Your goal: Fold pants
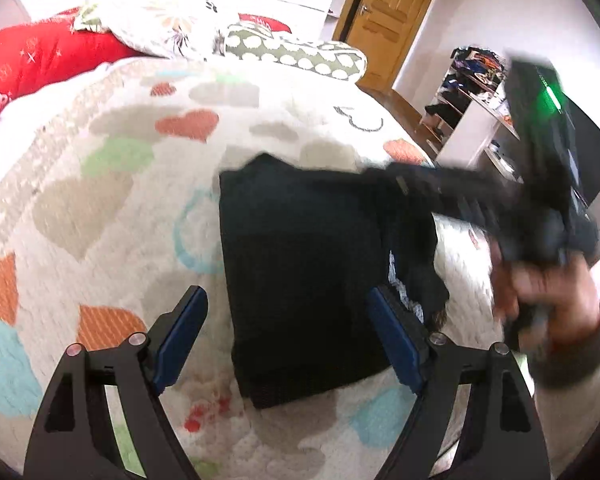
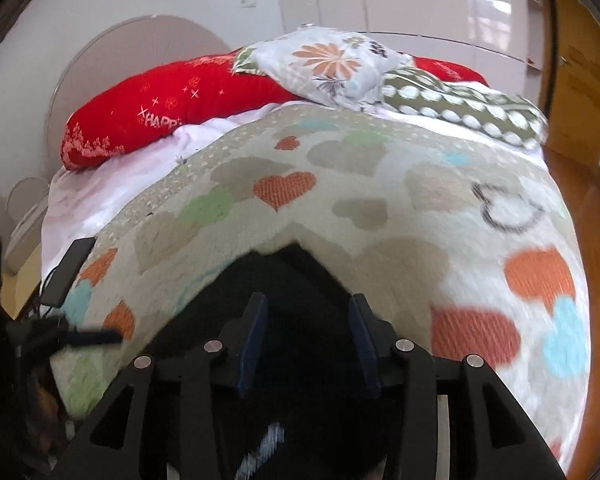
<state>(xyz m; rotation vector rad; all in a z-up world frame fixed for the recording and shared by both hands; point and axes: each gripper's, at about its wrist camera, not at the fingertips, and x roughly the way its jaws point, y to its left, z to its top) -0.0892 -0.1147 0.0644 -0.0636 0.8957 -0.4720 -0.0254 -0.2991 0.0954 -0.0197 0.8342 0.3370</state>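
Standing by the bed: the black pants (image 1: 300, 280) lie as a compact folded block on the heart-print blanket (image 1: 100, 184), near its front edge.
Pants' right side: a looser layer with a pale patterned strip sits beside the neat block, not tucked in.
Left gripper (image 1: 288, 336): jaws spread wide, hovering over the near edge of the pants, gripping nothing.
Right gripper (image 2: 306, 336): fingers part-open with dark cloth behind and below them; whether any fold is pinched I cannot tell. It shows blurred in the left view.
Step in hand: likely the last fold or tidying of the bundle, judging by its small, squared shape.
Next move calls for: bringing the loose right layer over or under the block, then smoothing so the edges line up.
Background: red pillow (image 2: 160, 108) and floral pillow (image 2: 328, 64) at the bed's head.
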